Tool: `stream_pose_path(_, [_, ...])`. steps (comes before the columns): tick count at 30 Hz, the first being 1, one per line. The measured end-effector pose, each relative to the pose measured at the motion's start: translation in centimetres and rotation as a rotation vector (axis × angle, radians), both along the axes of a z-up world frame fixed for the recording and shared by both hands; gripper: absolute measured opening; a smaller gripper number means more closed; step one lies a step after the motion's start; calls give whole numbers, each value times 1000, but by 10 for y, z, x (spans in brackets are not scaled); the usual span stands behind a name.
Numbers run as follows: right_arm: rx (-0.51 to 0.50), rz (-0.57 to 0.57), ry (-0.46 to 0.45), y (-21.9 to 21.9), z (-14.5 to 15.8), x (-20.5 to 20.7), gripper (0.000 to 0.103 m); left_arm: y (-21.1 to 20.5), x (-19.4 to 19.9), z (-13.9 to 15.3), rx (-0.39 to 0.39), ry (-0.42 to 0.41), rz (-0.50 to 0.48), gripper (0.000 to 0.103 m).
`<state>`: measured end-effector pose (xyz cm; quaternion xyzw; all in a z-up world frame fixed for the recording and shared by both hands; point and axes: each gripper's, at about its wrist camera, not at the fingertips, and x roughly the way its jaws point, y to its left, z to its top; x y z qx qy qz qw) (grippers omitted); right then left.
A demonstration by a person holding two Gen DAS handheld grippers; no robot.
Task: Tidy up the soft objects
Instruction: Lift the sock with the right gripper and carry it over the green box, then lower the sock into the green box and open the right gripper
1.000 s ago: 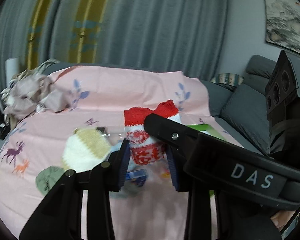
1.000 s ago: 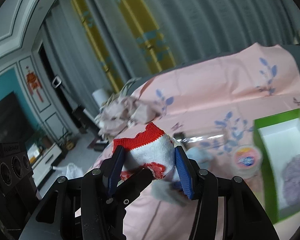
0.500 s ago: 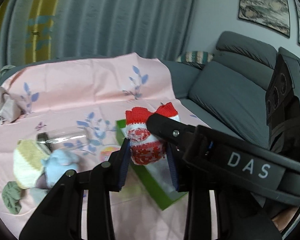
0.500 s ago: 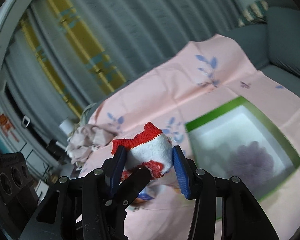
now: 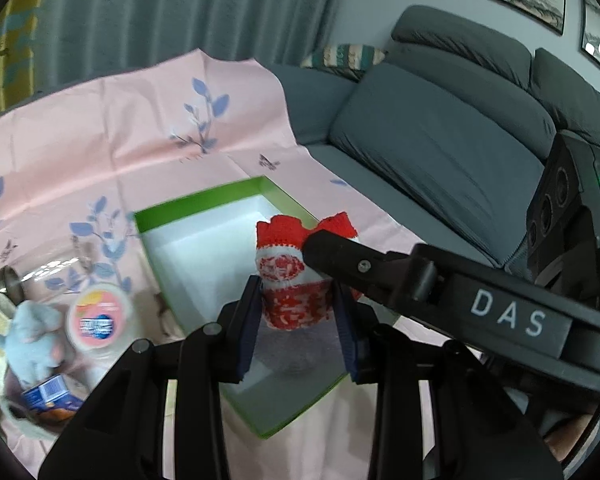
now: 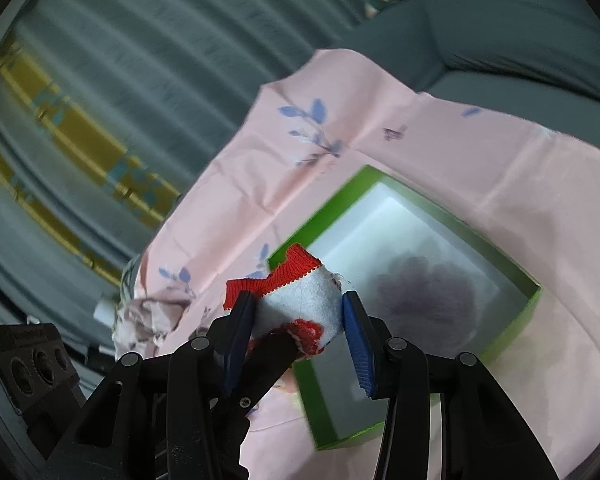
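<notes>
Left tool (image 5: pixel 298 322): clamped on the lower, red-patterned half of the red-and-white knitted sock (image 5: pixel 290 280); I hold it in the air above the box.
Right tool (image 6: pixel 300 330): pinching the white upper part of the same sock, just under its red cuff; both my tools carry it together.
Sock position: over the near part of the green box (image 5: pixel 196 196), not touching the white floor.
Box contents: one fuzzy purple-grey soft item (image 6: pixel 428 300) already lies inside, toward the middle.
Surface: pink floral cloth (image 5: pixel 100 128) spread over what looks like the grey sofa (image 5: pixel 432 140); I cannot tell what lies under it.
Left outside the box: light-blue plush toy (image 5: pixel 32 336), round pink-lidded tub (image 5: pixel 100 316), small blue carton (image 5: pixel 50 394).
Step in hand, by my judgement: lowering the sock into the box.
Method advised: bring both tools down together and level, aim for bare white floor beside the purple-grey item, keep the fingers inside the green walls, and release both grips only once the sock rests.
Risk: uneven release may leave the cuff draped over the rim.
</notes>
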<state>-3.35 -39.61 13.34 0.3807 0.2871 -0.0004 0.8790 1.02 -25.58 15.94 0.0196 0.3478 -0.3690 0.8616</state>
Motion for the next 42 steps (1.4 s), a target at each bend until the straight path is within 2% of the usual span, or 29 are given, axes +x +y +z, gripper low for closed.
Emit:
stream_pose_path(10, [-8, -87, 112, -19, -18, 3, 46, -23, 14, -25, 10, 106, -52, 33])
stream_pose_path(23, [-35, -128, 254, -27, -38, 10, 45, -36, 24, -52, 37, 219, -55, 34])
stream_pose_path(26, [-47, -136, 274, -27, -39, 10, 45, -38, 25, -53, 46, 228, -53, 34])
stream_pose_path(30, [-118, -170, 325, -26, -38, 10, 45, -40, 24, -54, 79, 203, -37, 31])
stream_pose_path(35, [-137, -174, 337, -28, -37, 9, 46, -31, 27, -51, 55, 220, -12, 34])
stream_pose_path(38, [-147, -175, 319, -25, -32, 7, 60, -21, 26, -45, 56, 199, 20, 45])
stream_pose_path(40, [-164, -174, 291, -21, -26, 6, 67, -12, 23, -39, 49, 183, 35, 62])
stream_pose_path(42, [-181, -174, 264, -15, -20, 4, 80, -2, 20, -33, 47, 165, 61, 73])
